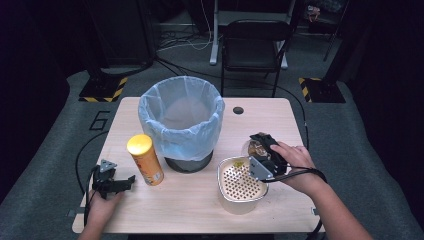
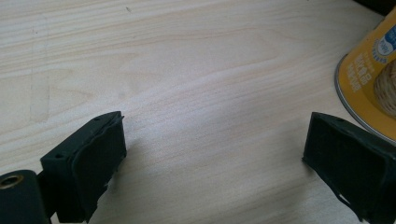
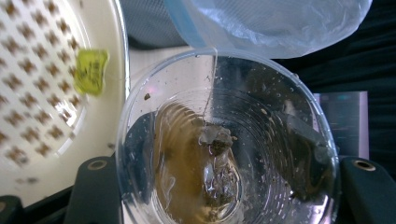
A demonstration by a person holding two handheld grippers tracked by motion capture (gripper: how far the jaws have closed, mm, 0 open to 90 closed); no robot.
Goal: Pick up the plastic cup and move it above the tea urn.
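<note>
My right gripper (image 1: 261,146) is clamping a clear plastic cup (image 3: 226,140), brown tea and a soggy teabag (image 3: 217,154) pooled inside, its yellow tag (image 3: 91,70) hanging over the strainer (image 1: 240,185) just beside. My left gripper (image 2: 212,154) is resting released on the table (image 2: 187,70).

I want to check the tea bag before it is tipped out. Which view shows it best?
The right gripper view: the tea bag lies inside the clear cup, string running to its yellow tag. The high view shows that cup small, bag unclear.
</note>
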